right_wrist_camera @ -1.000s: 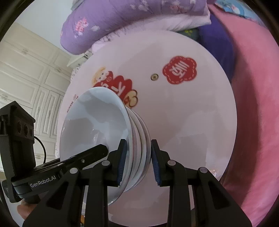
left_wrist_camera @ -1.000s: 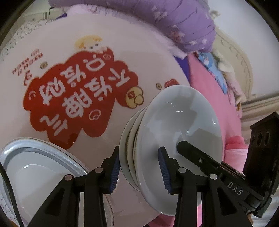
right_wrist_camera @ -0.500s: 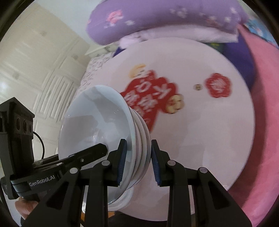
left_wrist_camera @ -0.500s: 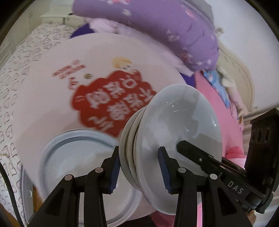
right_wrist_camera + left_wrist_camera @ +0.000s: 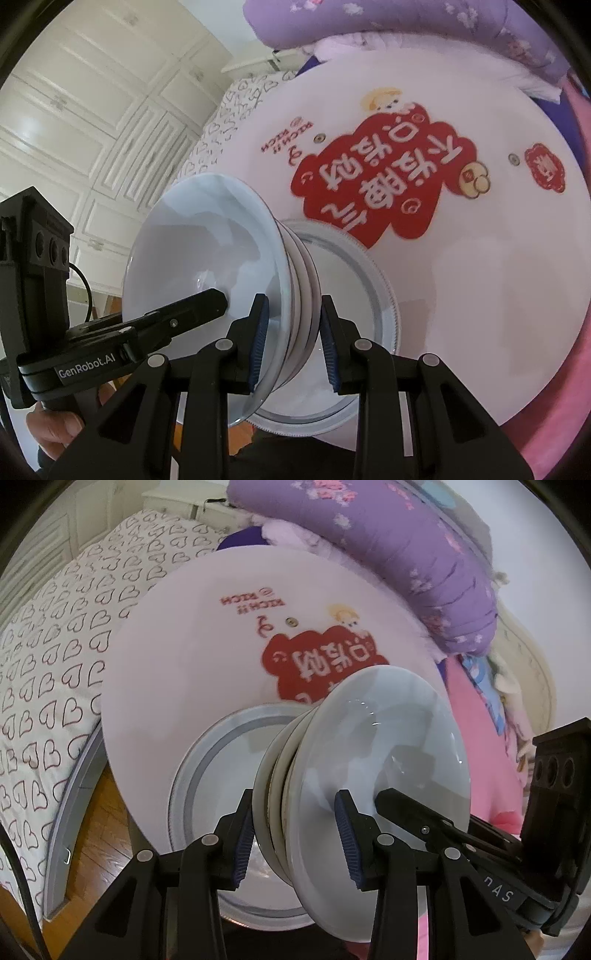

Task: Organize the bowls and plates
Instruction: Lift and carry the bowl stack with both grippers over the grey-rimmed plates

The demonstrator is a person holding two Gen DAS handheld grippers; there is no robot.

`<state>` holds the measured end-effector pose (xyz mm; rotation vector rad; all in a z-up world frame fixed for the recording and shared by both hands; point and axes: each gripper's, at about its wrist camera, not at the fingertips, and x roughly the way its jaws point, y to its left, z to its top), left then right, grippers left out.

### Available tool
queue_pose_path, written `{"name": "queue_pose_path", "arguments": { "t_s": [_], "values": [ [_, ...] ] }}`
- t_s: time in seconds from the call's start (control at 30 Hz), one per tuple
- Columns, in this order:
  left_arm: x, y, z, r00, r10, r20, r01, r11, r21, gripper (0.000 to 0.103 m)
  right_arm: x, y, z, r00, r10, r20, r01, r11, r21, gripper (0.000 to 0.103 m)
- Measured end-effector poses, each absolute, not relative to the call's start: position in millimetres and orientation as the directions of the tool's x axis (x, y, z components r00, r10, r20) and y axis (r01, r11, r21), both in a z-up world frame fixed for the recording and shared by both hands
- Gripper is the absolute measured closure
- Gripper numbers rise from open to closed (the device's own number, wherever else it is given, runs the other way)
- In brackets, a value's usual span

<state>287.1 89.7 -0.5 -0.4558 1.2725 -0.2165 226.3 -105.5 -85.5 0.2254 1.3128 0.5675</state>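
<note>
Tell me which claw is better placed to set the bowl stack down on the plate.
Neither alone, probably: the left claw and right claw both clamp the bowl stack from opposite rims, above the plate.

**A count of what's on show**

Two grippers: the left gripper (image 5: 293, 840) and the right gripper (image 5: 291, 341), both closed on one stack of bowls (image 5: 369, 760). From the right side I make out about four nested bowls; the exact number is hard to tell. One plate (image 5: 221, 775) with a grey rim lies near, on one round pink table (image 5: 177, 664). Far off, one purple quilt roll (image 5: 388, 554). To the left, one heart-print bedsheet (image 5: 48, 664).
</note>
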Motion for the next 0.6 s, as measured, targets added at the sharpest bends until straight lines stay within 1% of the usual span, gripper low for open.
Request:
{"name": "queue_pose_path", "arguments": {
  "t_s": [0.43,0.6],
  "values": [
    [286.5,85.0,-25.6,0.271,-0.392,-0.879,-0.113,0.894,-0.434,0.065,221.2,-104.3,-103.6,0.107,0.502,-0.858,-0.268,0.846,0.462,0.075],
    [287.8,80.3,-28.0,0.279,-0.389,-0.878,-0.104,0.897,-0.43,0.065,221.4,-104.9,-101.9,0.124,0.484,-0.866,-0.281,0.855,0.437,0.075]
  ]
}}
